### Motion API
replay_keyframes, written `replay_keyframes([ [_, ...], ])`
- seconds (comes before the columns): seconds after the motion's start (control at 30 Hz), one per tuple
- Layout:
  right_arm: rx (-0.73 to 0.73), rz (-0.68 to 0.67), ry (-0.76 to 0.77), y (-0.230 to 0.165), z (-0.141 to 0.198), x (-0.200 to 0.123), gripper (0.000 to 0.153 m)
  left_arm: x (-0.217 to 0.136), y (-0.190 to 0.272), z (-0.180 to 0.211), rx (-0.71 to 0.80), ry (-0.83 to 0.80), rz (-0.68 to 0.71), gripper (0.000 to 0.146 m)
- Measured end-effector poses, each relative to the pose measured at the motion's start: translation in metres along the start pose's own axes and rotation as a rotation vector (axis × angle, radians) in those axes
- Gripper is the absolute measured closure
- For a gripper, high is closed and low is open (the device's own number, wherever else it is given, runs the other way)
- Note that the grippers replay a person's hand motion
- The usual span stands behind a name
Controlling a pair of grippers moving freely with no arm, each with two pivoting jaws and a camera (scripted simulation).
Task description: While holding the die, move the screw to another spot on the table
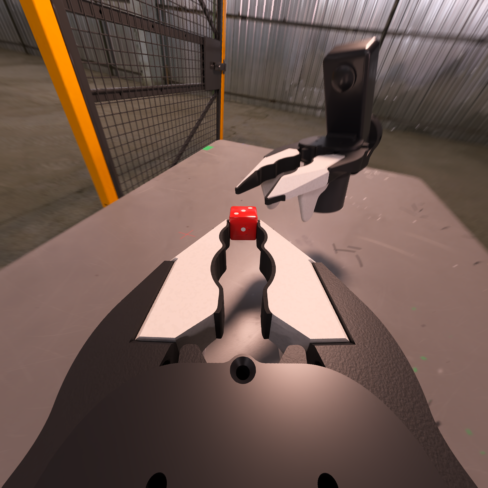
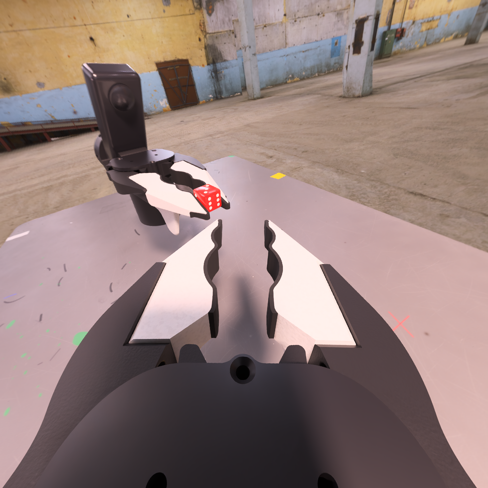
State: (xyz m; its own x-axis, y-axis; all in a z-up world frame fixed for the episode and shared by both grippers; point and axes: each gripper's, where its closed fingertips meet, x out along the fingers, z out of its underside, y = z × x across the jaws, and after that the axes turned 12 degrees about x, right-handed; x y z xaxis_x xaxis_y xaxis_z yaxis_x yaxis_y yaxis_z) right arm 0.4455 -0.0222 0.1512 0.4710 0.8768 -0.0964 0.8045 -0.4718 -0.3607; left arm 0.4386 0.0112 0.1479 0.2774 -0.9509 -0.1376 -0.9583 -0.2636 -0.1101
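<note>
**Die clamped at the left fingertips; right fingers parted and empty**

The small red cube die with white pips (image 1: 243,223) is pinched between the tips of the left gripper (image 1: 243,227), whose white-and-black fingers (image 1: 195,280) are closed against its sides, above the surface. The right gripper (image 2: 243,224) is seen with fingers (image 2: 303,287) spread apart, nothing between them. No screw can be made out in either view. The grey, scuffed surface (image 2: 369,237) is marked with a red cross (image 2: 400,323) and green flecks. A yellow-framed mesh fence (image 1: 148,87) and corrugated wall are shown behind.
</note>
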Motion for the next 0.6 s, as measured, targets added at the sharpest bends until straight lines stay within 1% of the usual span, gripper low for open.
replay_keyframes([
  [0.07, 0.032, -0.005, -0.017, -0.001, 0.004, 0.0, 0.122, -0.001, -0.004, 0.0, -0.083, 0.035, 0.013, 0.127],
  [0.13, 0.033, -0.054, -0.129, -0.012, 0.02, 0.002, 0.127, -0.005, -0.015, 0.001, -0.107, 0.045, -0.028, 0.127],
  [0.2, -0.06, -0.109, -0.288, -0.029, 0.044, 0.006, 0.127, -0.012, -0.032, 0.006, -0.106, 0.034, -0.103, 0.127],
  [0.27, -0.153, -0.107, -0.419, -0.044, 0.072, 0.014, 0.119, -0.024, -0.054, 0.013, -0.099, -0.002, -0.18, 0.127],
  [0.3, -0.188, -0.111, -0.484, -0.05, 0.088, 0.019, 0.118, -0.032, -0.066, 0.016, -0.097, -0.013, -0.223, 0.127],
  [0.33, -0.223, -0.102, -0.562, -0.053, 0.105, 0.024, 0.115, -0.04, -0.078, 0.02, -0.104, -0.016, -0.262, 0.127],
  [0.4, -0.311, -0.035, -0.712, -0.049, 0.131, 0.035, 0.106, -0.057, -0.098, 0.028, -0.142, -0.023, -0.314, 0.127],
  [0.43, -0.347, -0.017, -0.77, -0.049, 0.138, 0.042, 0.104, -0.065, -0.107, 0.031, -0.161, -0.025, -0.335, 0.127],
  [0.5, -0.389, 0.008, -0.82, -0.052, 0.14, 0.057, 0.105, -0.08, -0.121, 0.034, -0.17, -0.02, -0.377, 0.127],
  [0.6, -0.397, 0.064, -0.863, -0.049, 0.14, 0.079, 0.115, -0.099, -0.136, 0.036, -0.197, 0.009, -0.423, 0.127],
])
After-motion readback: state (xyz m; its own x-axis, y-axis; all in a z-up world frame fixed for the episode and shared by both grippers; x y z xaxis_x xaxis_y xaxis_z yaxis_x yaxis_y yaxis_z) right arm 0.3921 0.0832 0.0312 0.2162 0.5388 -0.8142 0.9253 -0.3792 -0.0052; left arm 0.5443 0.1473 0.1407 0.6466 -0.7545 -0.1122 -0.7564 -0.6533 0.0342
